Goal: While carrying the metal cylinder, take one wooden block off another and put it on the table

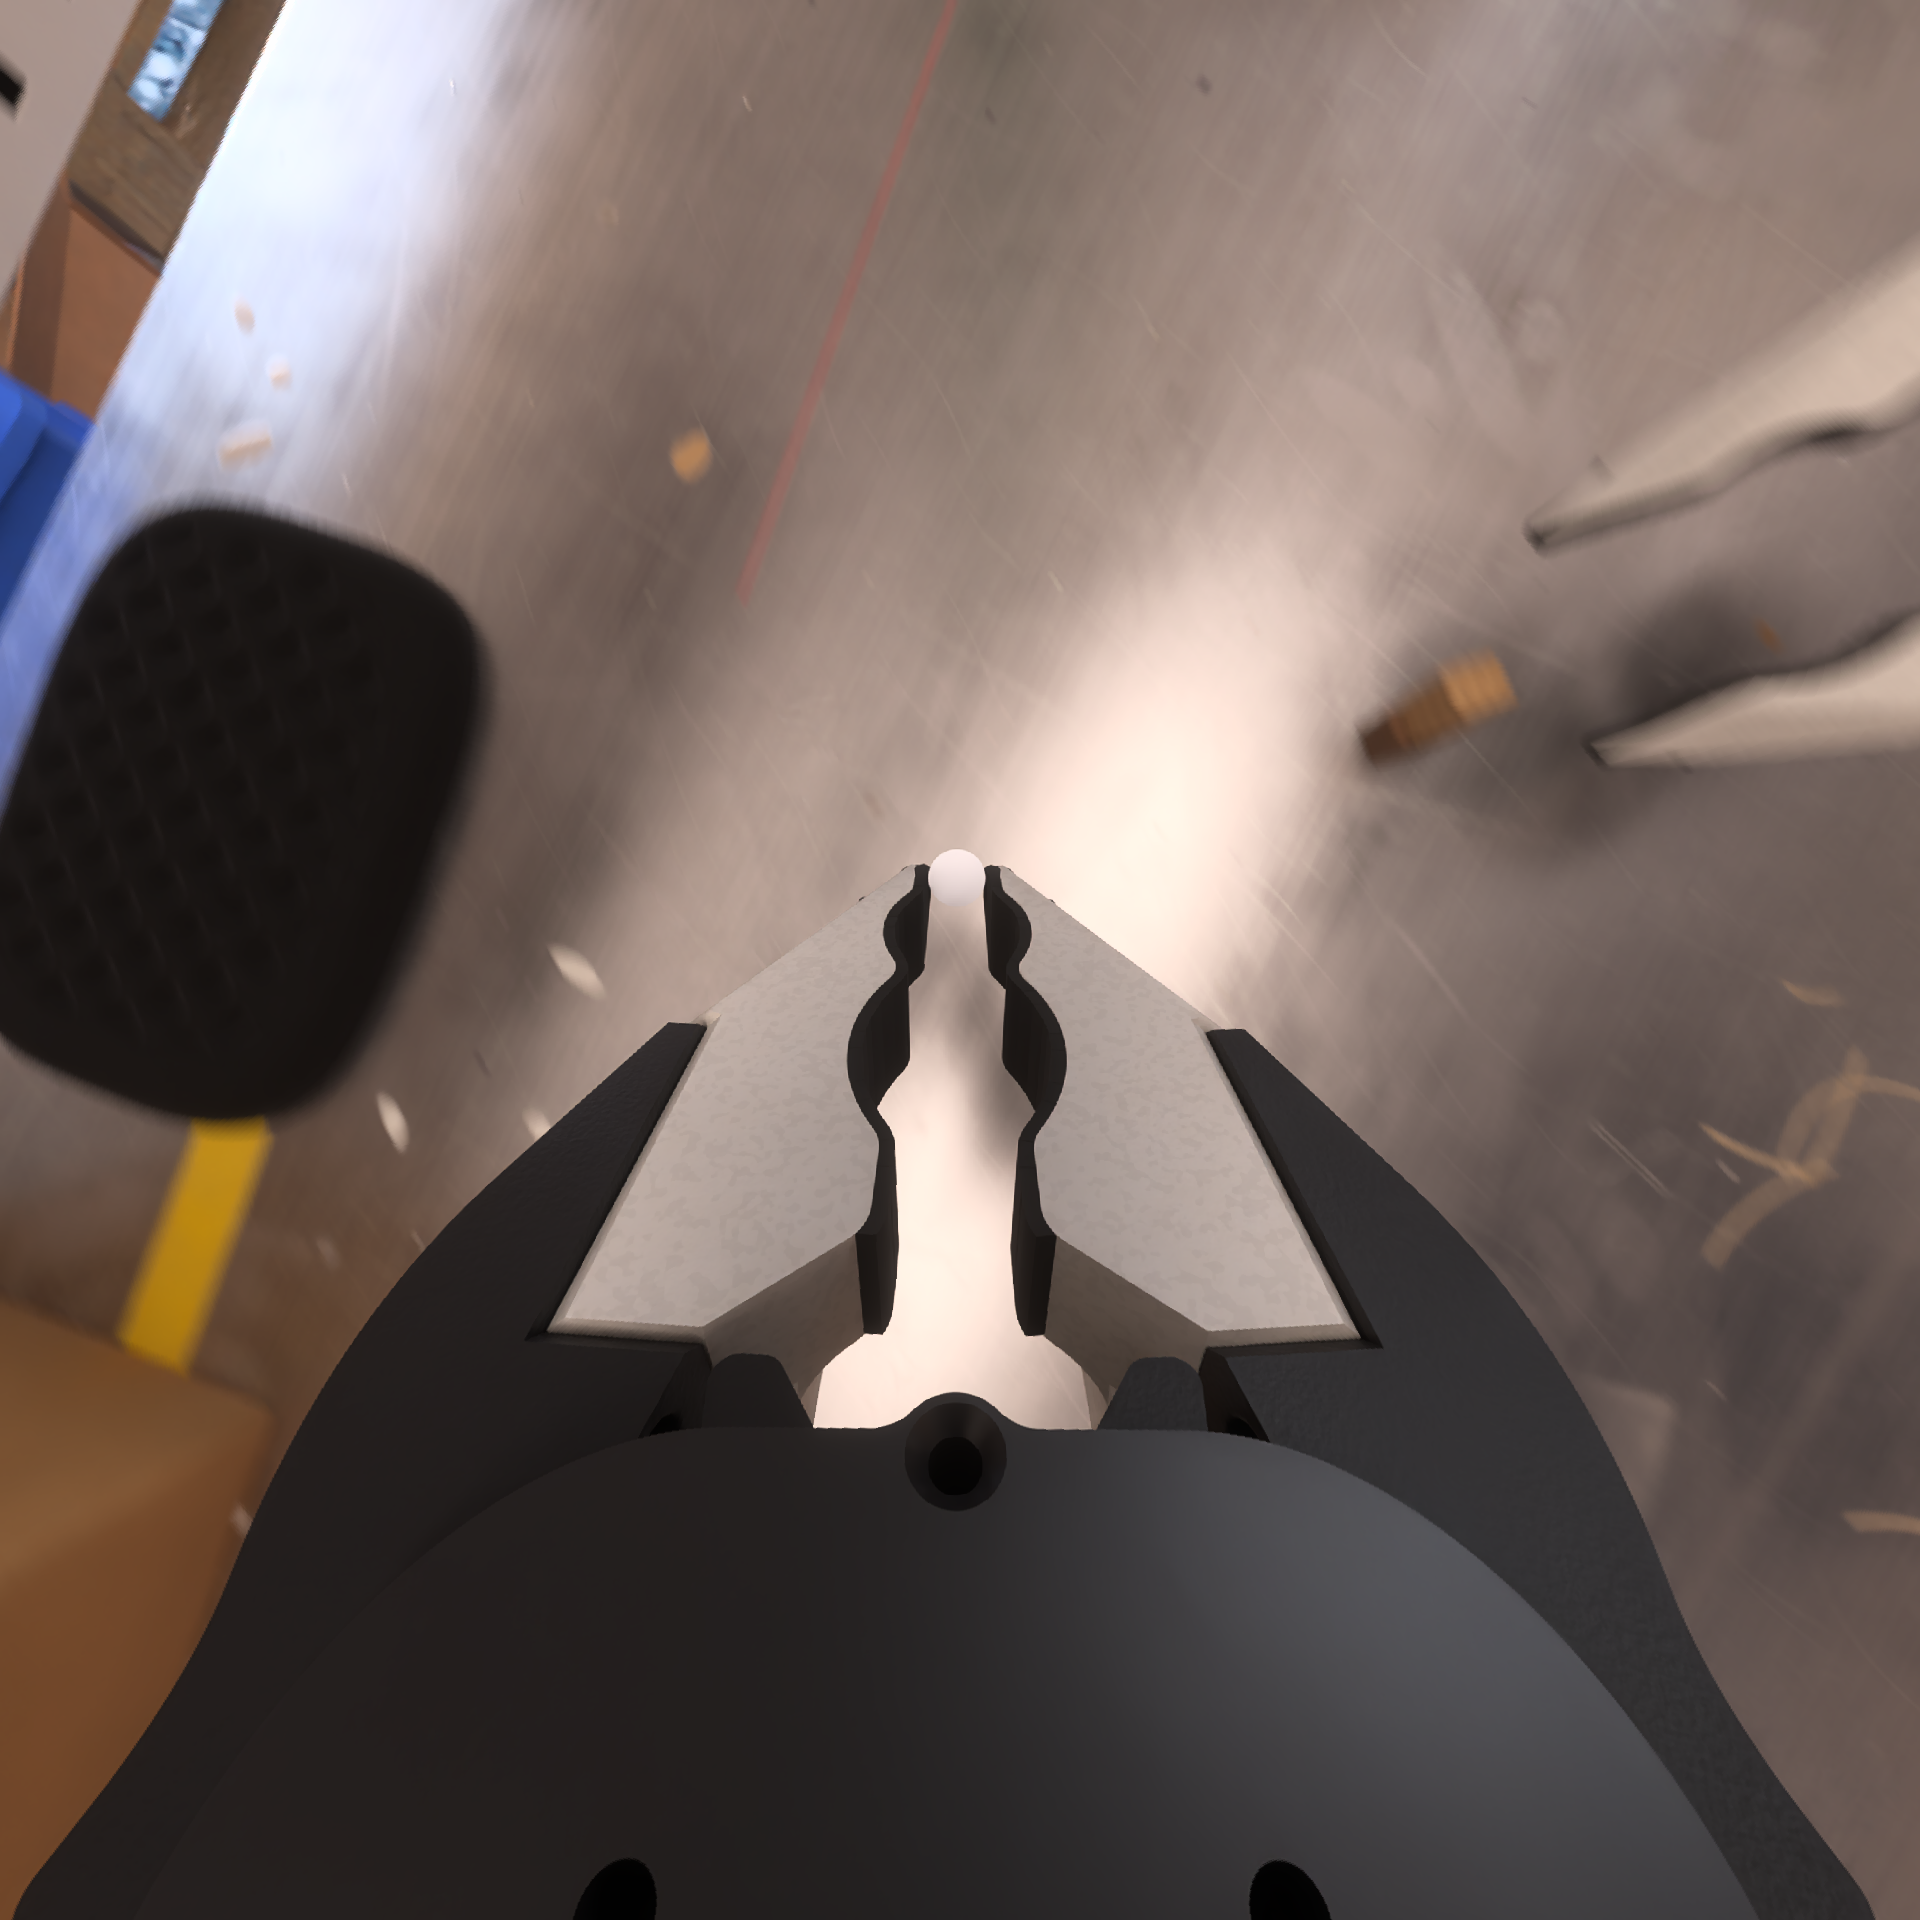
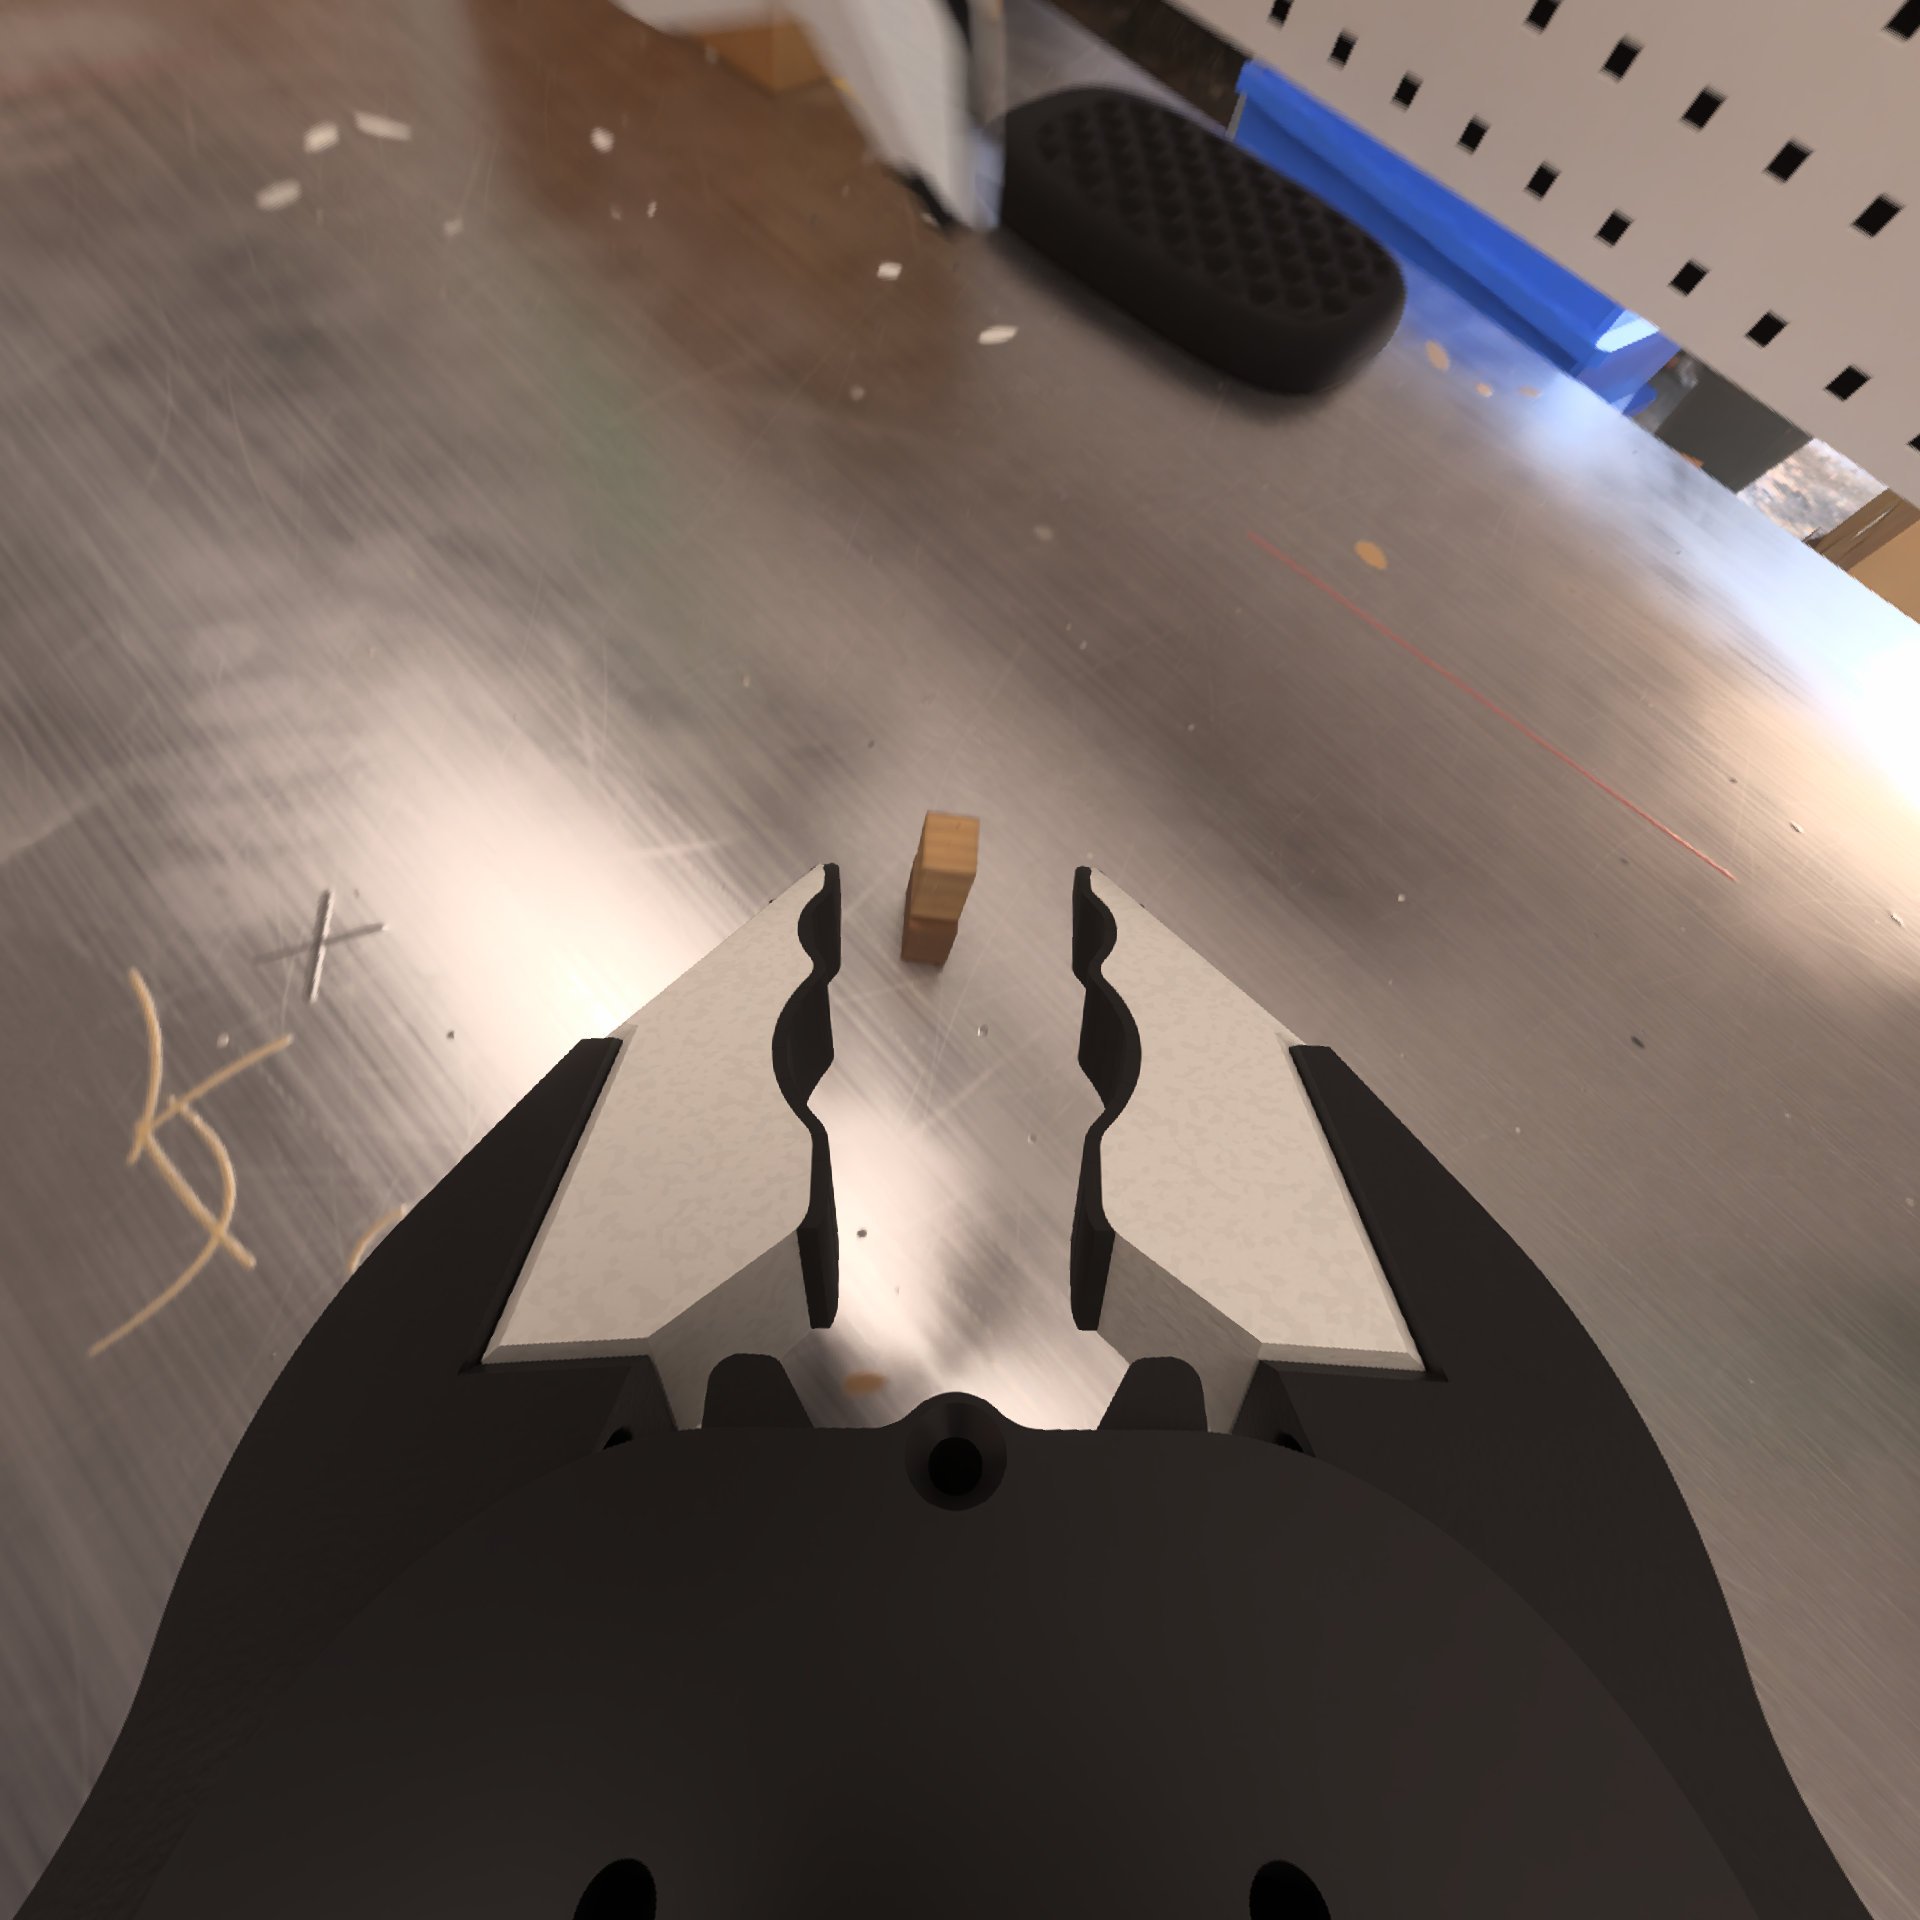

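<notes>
My left gripper point(image 1: 954, 896) is shut on the metal cylinder point(image 1: 954, 871). I see the cylinder end-on as a small pale round tip between the pads. A short stack of small wooden blocks point(image 2: 940, 888) stands upright on the brushed metal table point(image 2: 520, 623). My right gripper point(image 2: 956, 873) is open and empty, and the stack sits just beyond its fingertips, between them and slightly left of centre. In the left wrist view the stack point(image 1: 1439, 717) is at the right, with the open right gripper point(image 1: 1564, 644) just beyond it.
A black perforated pad point(image 2: 1195, 239) lies at the table's far side and also shows in the left wrist view point(image 1: 229, 810). A blue bin point(image 2: 1434, 229) and a pegboard point(image 2: 1662, 156) stand behind it. Wood shavings point(image 2: 187, 1143) and a thin red line point(image 2: 1486, 707) mark the table.
</notes>
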